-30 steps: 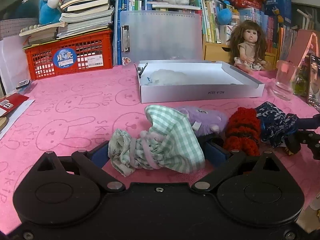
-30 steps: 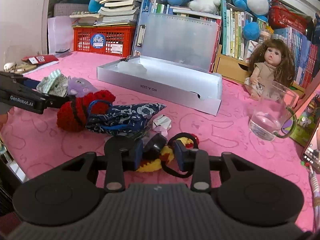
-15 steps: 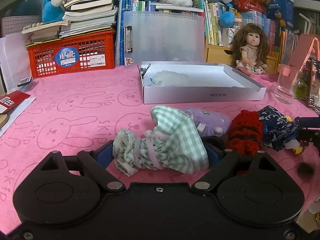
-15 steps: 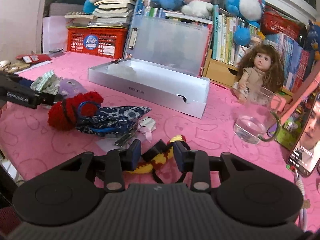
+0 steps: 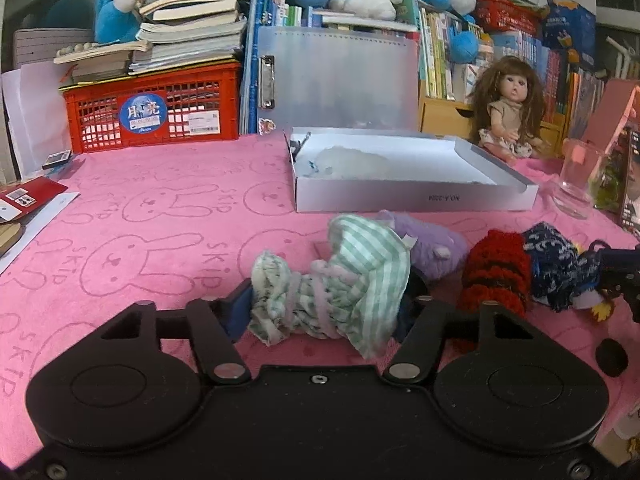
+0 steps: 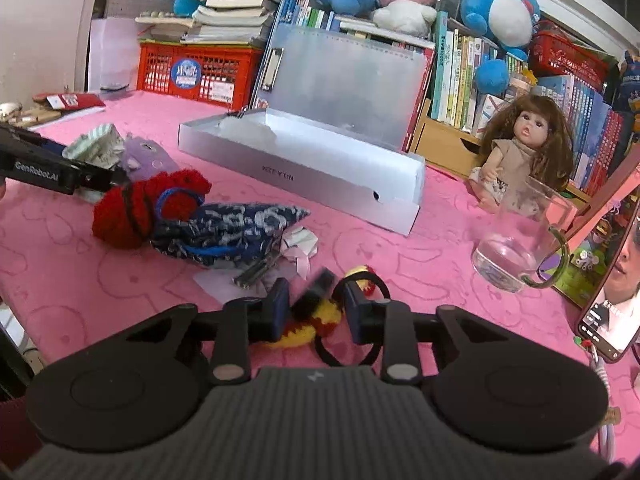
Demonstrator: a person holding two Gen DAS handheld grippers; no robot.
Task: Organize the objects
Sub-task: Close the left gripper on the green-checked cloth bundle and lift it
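A green checked cloth bundle [image 5: 344,288] tied with pink cord lies on the pink table cover [image 5: 160,216]. My left gripper [image 5: 324,300] has its jaws closing, and the blue left pad [image 5: 236,308] presses the bundle's end. The cloth hides the other pad. Beside the bundle lie a purple plush [image 5: 432,248], a red knit piece [image 5: 496,280] and a navy patterned pouch [image 5: 556,268]. My right gripper [image 6: 316,304] is closing on a yellow, red and black knit toy [image 6: 316,316] with a black hair ring; both pads touch it. An open white box [image 5: 416,200] stands behind.
A glass mug [image 6: 516,236] with water, a doll [image 6: 520,148] and a propped phone [image 6: 616,292] stand to the right. A red crate [image 5: 152,112] under books and a clear clipboard line the back. Crumpled paper [image 6: 300,240] lies by the pouch.
The left jaws have narrowed onto the cloth bundle, squeezing its left end inward. The right jaws have narrowed onto the knit toy. Neither hand has shifted much.
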